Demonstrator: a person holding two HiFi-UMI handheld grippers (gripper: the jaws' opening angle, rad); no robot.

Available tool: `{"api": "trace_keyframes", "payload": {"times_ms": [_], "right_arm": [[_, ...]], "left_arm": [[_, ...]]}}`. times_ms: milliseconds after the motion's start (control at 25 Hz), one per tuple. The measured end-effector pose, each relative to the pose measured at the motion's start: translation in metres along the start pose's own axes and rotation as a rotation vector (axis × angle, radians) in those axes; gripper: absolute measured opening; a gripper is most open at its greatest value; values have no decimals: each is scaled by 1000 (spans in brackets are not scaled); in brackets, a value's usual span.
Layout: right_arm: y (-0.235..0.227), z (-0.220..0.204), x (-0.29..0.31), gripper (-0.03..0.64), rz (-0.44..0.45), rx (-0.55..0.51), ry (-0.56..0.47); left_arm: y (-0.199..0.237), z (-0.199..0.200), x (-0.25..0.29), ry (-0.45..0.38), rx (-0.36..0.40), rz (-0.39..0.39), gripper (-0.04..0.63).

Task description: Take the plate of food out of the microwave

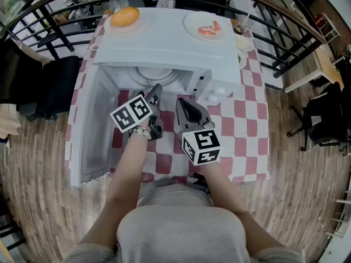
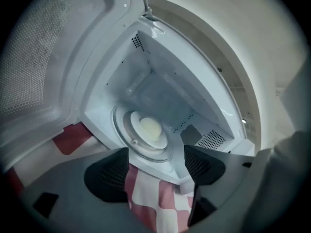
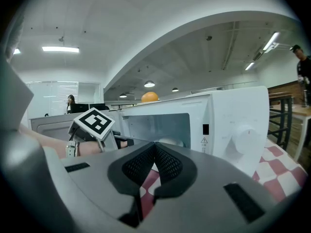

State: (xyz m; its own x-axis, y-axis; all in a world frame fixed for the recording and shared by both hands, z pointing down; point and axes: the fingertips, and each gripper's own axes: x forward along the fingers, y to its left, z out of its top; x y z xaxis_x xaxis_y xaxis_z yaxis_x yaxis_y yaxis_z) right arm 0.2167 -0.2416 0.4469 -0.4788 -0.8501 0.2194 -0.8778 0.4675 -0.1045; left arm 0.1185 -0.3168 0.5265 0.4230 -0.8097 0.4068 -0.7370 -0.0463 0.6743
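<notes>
A white microwave (image 1: 164, 43) stands on the red-and-white checked table (image 1: 247, 119), its door (image 1: 94, 126) swung open to the left. Inside, on the round turntable, sits a white plate (image 2: 146, 132) with a pale mound of food (image 2: 151, 128); from the head view only its rim (image 1: 143, 75) shows in the cavity. My left gripper (image 1: 155, 93) hovers at the cavity mouth, open (image 2: 155, 171), with only tablecloth between its pads. My right gripper (image 1: 182, 107) is just in front of the microwave to the right, shut (image 3: 155, 161) and holding nothing.
On top of the microwave are a plate with an orange bun (image 1: 125, 17) and a plate of shrimp (image 1: 206, 28). The control knob (image 3: 247, 135) is right of the cavity. Cups (image 1: 241, 24) stand at the table's back right. Black railings (image 1: 285, 21) ring the table.
</notes>
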Motion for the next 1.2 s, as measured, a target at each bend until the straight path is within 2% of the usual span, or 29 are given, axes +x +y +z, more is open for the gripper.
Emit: {"api": "trace_keyframes", "payload": {"times_ms": [400, 640, 760, 1200], "right_arm": [[0, -10, 15, 23, 13, -5, 34], [-2, -18, 21, 23, 8, 2, 62], [-4, -21, 23, 23, 5, 3, 73], [-14, -29, 31, 23, -10, 12, 92]], "left_arm": [[45, 0, 27, 54, -194, 147, 351], [61, -3, 43, 73, -388, 221, 377], [64, -3, 50, 70, -463, 231, 377], [75, -7, 72, 68, -568, 328, 379]]}}
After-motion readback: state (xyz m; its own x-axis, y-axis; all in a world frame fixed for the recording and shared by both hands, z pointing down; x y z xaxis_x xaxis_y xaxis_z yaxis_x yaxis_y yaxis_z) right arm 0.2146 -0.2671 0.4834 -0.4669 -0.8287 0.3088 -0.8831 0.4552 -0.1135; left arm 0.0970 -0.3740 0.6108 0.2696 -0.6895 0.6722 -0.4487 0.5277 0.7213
